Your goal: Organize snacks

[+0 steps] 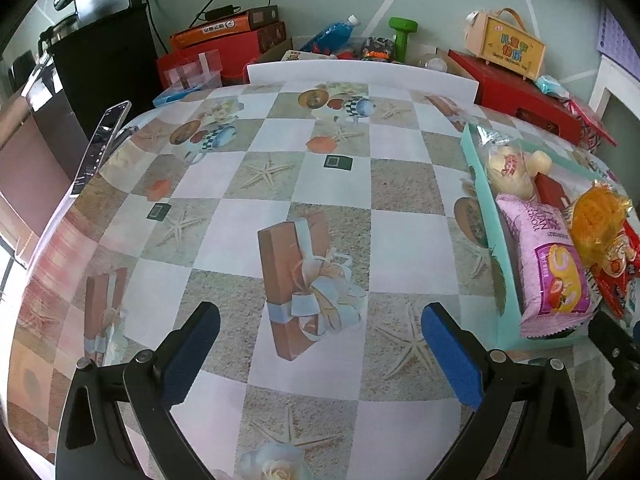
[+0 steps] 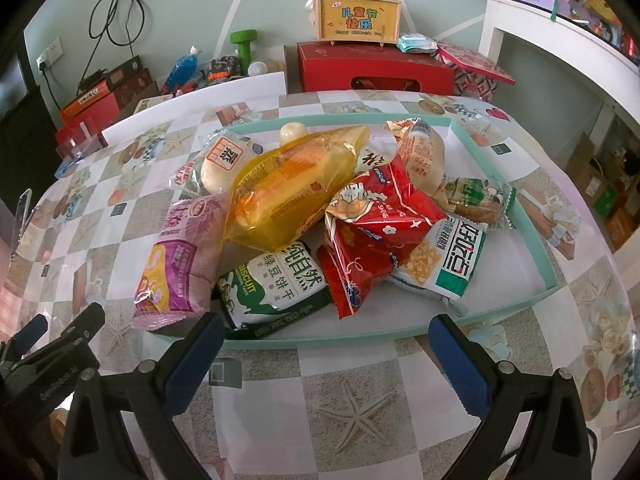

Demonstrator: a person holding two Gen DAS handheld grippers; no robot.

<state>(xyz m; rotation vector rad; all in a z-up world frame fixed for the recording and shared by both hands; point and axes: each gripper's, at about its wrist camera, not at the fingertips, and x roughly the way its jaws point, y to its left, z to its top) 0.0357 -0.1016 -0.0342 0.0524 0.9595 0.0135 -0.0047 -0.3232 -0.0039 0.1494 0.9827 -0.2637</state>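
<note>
Two claws hang above a large desk [image 1: 404, 240] covered in a glossy checkered cloth printed with starfish and gift boxes. Its centre and left, as the left wrist view shows, carry nothing but the print, so there is broad room there for moving or laying things out.

A shallow mint-green cardboard tray [image 2: 532, 220] fills the middle of the right wrist view. In it a heap of snack packets leans one on another: a yellow translucent bag [image 2: 288, 196] on top, a crumpled red packet [image 2: 372, 236] to its right, a pink-purple wafer pack [image 2: 176, 264] overhanging the tray's lower-left rim, and a green-and-white biscuit pack [image 2: 272, 288] at the near wall. The right part of the tray floor is bare.

Since every snack in view already lies in the tray, the scene fits either a gathering just completed or a jumble waiting to be sorted; the pictures do not settle which.

The right claw [image 2: 324, 364] is spread wide and holds nothing, just short of the tray's near wall. The left claw [image 1: 320, 356] is equally wide and bare, at lower centre, with the tray's left wall near its right finger.

A phone [image 1: 100, 148] stands propped at the desk's left edge, and red boxes [image 1: 524, 96] crowd the far edge.
</note>
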